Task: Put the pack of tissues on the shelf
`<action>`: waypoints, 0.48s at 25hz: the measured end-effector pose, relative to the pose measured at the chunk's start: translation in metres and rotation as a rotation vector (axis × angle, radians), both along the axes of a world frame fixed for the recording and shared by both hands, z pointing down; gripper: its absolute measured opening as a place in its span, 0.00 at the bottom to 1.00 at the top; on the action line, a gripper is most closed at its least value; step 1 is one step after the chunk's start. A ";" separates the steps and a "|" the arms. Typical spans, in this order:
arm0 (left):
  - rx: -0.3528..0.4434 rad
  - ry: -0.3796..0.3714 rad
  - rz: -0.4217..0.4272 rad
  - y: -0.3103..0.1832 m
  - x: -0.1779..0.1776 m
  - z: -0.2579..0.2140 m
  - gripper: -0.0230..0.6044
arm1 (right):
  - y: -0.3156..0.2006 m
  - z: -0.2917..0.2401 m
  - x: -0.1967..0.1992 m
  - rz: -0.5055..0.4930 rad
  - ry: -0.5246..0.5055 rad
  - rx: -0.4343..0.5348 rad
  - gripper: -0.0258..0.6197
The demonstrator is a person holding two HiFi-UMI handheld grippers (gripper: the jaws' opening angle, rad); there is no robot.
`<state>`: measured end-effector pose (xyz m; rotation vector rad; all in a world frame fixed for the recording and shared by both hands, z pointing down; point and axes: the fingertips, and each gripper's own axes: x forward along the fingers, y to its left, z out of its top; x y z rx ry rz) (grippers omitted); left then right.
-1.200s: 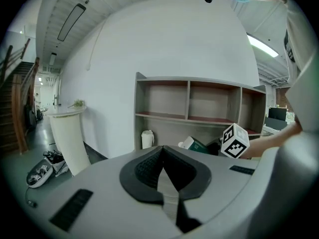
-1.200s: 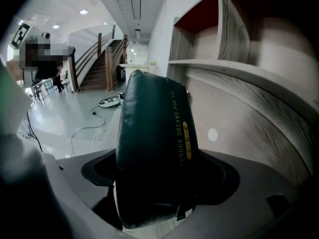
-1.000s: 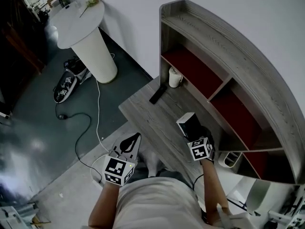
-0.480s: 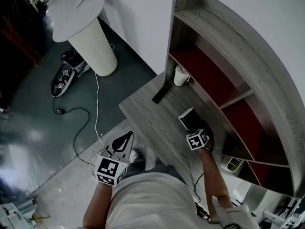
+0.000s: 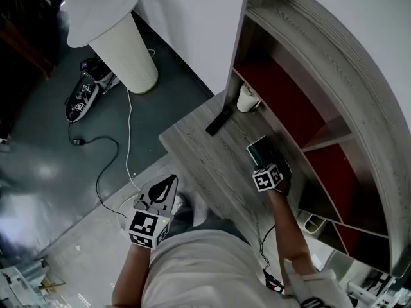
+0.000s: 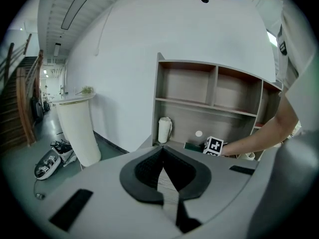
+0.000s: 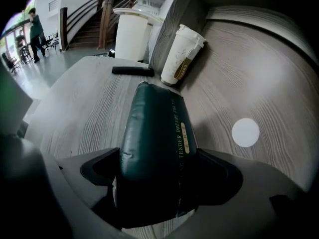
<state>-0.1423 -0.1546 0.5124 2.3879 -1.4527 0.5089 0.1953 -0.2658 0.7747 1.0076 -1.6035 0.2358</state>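
The pack of tissues (image 5: 259, 151) is dark green with gold print, and my right gripper (image 5: 263, 162) is shut on it just above the grey wooden desk (image 5: 202, 156), close to the shelf unit (image 5: 334, 132). In the right gripper view the pack (image 7: 154, 138) fills the space between the jaws of the right gripper (image 7: 159, 167) and points at the lower shelf's back panel. My left gripper (image 5: 167, 183) hangs off the desk's front edge, over the floor. In its own view the left gripper (image 6: 161, 152) is shut with nothing in it.
A paper cup (image 5: 247, 97) and a black remote (image 5: 219, 120) sit at the desk's far end, by the shelf's side wall. A white sticker (image 7: 245, 132) marks the back panel. A white pedestal table (image 5: 112, 24), a cable (image 5: 99, 169) and a device (image 5: 81, 99) are on the floor.
My right gripper has carried the pack a little farther across the desk toward the shelf's lower opening. The left gripper has stayed low by the desk's front edge.
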 end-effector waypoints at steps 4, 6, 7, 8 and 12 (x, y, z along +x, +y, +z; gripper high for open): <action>-0.015 0.003 -0.008 0.000 0.000 0.005 0.06 | -0.010 0.000 0.007 -0.023 0.034 0.021 0.78; -0.022 0.002 -0.009 0.002 0.001 0.007 0.06 | -0.011 -0.006 0.006 -0.049 0.050 0.044 0.79; -0.025 0.002 -0.009 0.002 0.001 0.007 0.06 | -0.010 -0.010 0.005 -0.064 0.056 0.060 0.79; -0.027 0.003 -0.009 0.002 0.001 0.008 0.06 | -0.010 -0.013 0.004 -0.077 0.062 0.076 0.79; -0.034 0.001 -0.008 0.003 0.001 0.011 0.06 | -0.006 -0.025 -0.002 -0.095 0.081 0.142 0.78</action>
